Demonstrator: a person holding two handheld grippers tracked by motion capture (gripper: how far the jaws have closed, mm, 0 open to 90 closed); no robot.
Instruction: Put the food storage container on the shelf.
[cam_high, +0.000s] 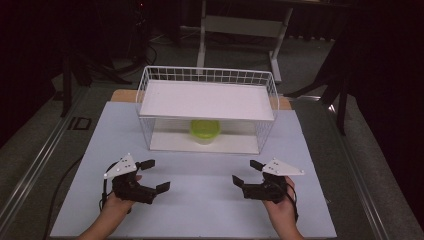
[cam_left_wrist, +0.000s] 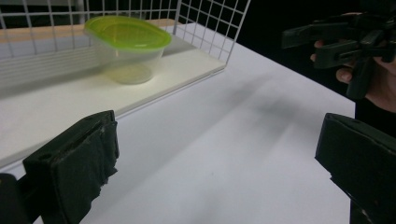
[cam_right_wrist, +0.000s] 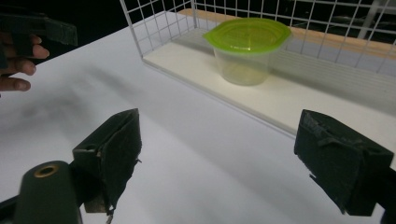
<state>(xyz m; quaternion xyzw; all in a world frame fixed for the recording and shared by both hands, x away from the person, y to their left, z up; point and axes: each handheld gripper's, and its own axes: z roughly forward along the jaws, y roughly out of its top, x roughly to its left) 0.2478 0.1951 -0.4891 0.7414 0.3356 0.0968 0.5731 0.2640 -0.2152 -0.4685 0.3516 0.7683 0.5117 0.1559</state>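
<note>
High view, container: we see the lidded container on the lower shelf of the wire basket rack, at the far middle of the desk; the upper white shelf roofs it over, so we judge that the only way in is from the near, open side
High view, left hand-held gripper: near left of the desk, jaws spread wide and empty, pointing right and slightly far; well apart from the rack
High view, right hand-held gripper: near right, jaws likewise released and empty, pointing left toward its partner; neither touches anything
Left gripper view: our own two black jaws stand wide apart at the bottom; the container sits far left on the lower shelf with its green lid seated; the other hand-held gripper shows far right
Right gripper view: jaws open, nothing between them; the container lies ahead and right, just inside the shelf's near edge; the clear tub narrows downward under a wider lid rim
Step in hand: we judge it to be the reach for the container
How to do it well: we should go in low under the upper shelf; keep the jaws wide until they straddle the tub below the lid rim; close gently, since thin plastic may flex or slip; draw it straight toward us, clear of the wire sides
</note>
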